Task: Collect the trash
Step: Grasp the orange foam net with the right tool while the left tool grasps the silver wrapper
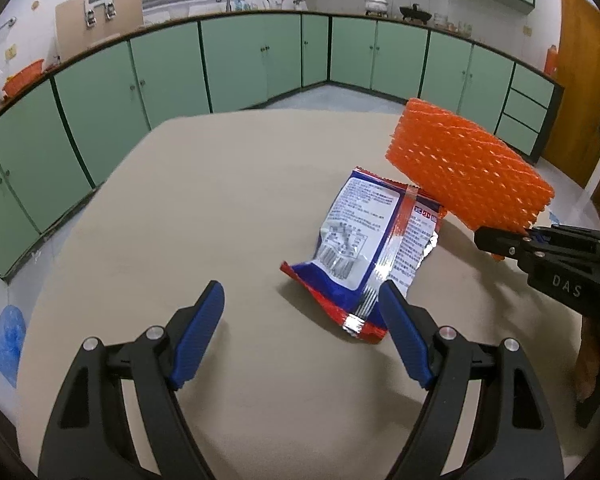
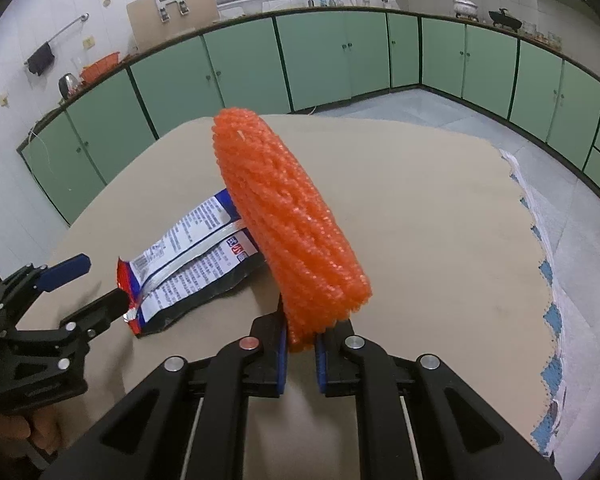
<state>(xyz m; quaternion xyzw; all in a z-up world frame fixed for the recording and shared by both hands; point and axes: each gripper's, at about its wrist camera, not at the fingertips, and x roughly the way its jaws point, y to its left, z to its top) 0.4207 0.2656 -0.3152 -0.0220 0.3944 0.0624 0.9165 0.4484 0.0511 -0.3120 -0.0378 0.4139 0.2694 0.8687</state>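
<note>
1. Right gripper [image 2: 301, 342]: jaws pinched on the lower edge of the orange foam fruit net [image 2: 288, 216], held clear above the table [image 1: 180, 208]; light, squashy.
2. Left gripper [image 1: 302, 326]: jaws wide, right finger touching the snack wrapper [image 1: 364, 252].
3. Wrapper: lies flat, thin, crinkly, probably slippery; take its near sealed edge.

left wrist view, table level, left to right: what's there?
Left gripper, open, its right finger at the wrapper's near corner → snack wrapper flat on the table → orange foam net, lifted → right gripper shut on its end.
</note>
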